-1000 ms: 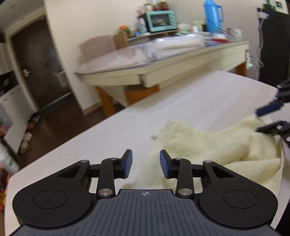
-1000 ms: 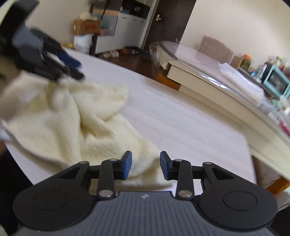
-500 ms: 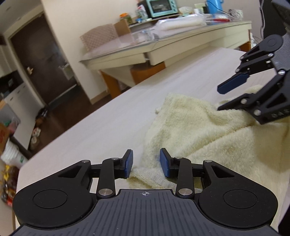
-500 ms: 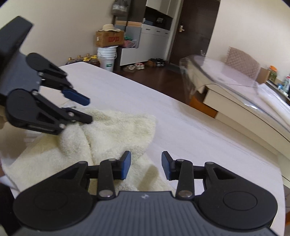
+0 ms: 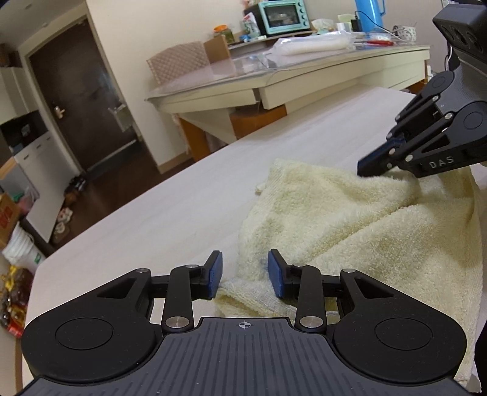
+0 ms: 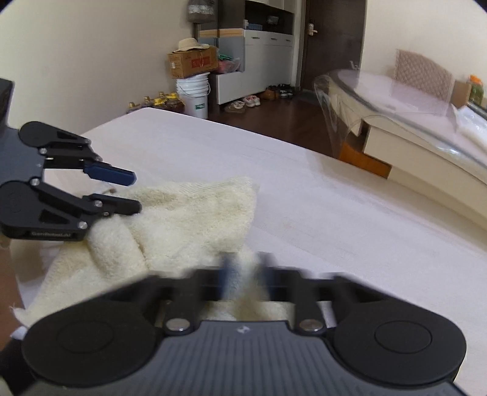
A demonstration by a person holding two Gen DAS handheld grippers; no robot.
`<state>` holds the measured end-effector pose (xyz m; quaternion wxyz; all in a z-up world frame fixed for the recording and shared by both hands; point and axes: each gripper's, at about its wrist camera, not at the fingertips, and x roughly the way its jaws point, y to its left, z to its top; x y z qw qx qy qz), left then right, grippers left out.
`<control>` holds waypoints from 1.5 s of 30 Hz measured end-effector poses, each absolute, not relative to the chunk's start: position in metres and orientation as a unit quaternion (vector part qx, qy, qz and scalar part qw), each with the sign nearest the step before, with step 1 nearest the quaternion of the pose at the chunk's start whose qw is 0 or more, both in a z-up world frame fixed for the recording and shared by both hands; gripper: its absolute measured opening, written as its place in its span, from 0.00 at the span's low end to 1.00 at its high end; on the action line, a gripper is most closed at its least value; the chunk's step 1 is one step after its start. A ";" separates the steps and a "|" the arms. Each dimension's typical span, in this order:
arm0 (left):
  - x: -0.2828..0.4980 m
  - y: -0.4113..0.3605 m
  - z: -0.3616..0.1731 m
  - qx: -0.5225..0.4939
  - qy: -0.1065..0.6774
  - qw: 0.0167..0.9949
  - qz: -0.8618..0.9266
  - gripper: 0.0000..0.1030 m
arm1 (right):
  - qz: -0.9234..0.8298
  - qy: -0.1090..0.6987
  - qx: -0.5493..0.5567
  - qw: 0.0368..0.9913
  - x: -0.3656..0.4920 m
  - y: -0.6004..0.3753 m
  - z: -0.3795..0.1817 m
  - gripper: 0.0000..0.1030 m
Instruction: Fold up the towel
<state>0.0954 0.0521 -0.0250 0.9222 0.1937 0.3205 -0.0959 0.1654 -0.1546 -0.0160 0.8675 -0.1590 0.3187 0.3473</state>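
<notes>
On the white table (image 5: 158, 219), seen from the left wrist camera, a crumpled cream towel (image 5: 350, 219) spreads from 6 o'clock up toward 2 o'clock. The left gripper (image 5: 245, 272) hangs with its jaws narrowly apart, a hemmed corner of the towel lying between the blue pads (image 5: 275, 272) without being pinched. At 2 o'clock the right gripper (image 5: 376, 163) reaches in from the picture's right edge, its pads brought together at a raised ridge of the cloth. A second table with a mint-green toaster oven (image 5: 281, 13) stands well apart at 12 o'clock.

From the right wrist camera, the right gripper (image 6: 245, 275) is blurred at 6 o'clock; its jaws have just been closing and look shut on a fold of the towel (image 6: 188, 219). The towel's bulk lies from 6 o'clock toward 9 o'clock, its far corner pointing to 12 o'clock. The left gripper (image 6: 134, 193) sits at 9 o'clock, jaws part-open, lower finger touching the cloth.

Judging from this, each gripper is at its own near corner, the towel's long axis runs between them, and the left one has yet to close before any lift.
</notes>
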 end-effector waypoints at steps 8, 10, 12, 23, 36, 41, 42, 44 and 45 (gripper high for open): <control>0.099 0.046 -0.024 0.204 0.319 0.921 -0.094 0.37 | 0.195 0.287 -0.240 0.906 0.158 -0.166 -0.027 0.06; 0.101 0.045 -0.024 0.205 0.319 0.920 -0.096 0.38 | 0.187 0.287 -0.250 0.906 0.154 -0.165 -0.026 0.17; 0.105 0.045 -0.021 0.199 0.316 0.922 -0.099 0.38 | 0.205 0.282 -0.222 0.910 0.153 -0.168 -0.017 0.22; 0.134 0.030 -0.021 0.206 0.313 0.919 -0.120 0.41 | 0.300 0.290 -0.195 0.888 0.185 -0.135 -0.020 0.24; 0.142 0.019 -0.027 0.219 0.305 0.917 -0.134 0.41 | 0.335 0.298 -0.200 0.871 0.177 -0.135 -0.016 0.03; 0.143 0.023 -0.023 0.193 0.295 0.927 -0.131 0.42 | 0.223 0.214 -0.308 0.900 0.161 -0.128 -0.023 0.04; 0.143 0.023 -0.022 0.189 0.292 0.928 -0.133 0.42 | 0.185 0.188 -0.340 0.903 0.156 -0.127 -0.026 0.04; 0.142 0.022 -0.020 0.192 0.292 0.926 -0.140 0.42 | 0.154 0.198 -0.371 0.894 0.150 -0.129 -0.032 0.11; 0.141 0.021 -0.020 0.197 0.292 0.925 -0.142 0.42 | 0.153 0.206 -0.377 0.890 0.148 -0.131 -0.034 0.20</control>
